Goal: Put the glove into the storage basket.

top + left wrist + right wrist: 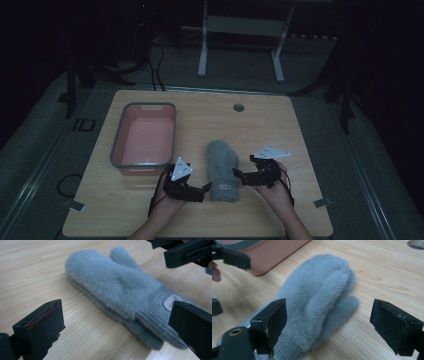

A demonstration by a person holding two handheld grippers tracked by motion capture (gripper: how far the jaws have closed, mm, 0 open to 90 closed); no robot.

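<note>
- Mittens (222, 170) are lying stacked mid-table, just right of the bin (118, 145).
- Am holding L gripper (206, 188) and R gripper (236, 174) at cuff, both w/ jaws apart, gripping nothing.
- Am aiming to pinch both layers at cuff, evenly.

Fluffy grey-blue mittens (222, 169) at the centre of the frame, with ribbed knit cuffs in the same grey and a small white label (172, 301); a bin (116, 145) at left with a grey rim and salmon-pink inside; a pale wood-grain table (280, 125); black grippers bearing white three-cornered plates
</note>
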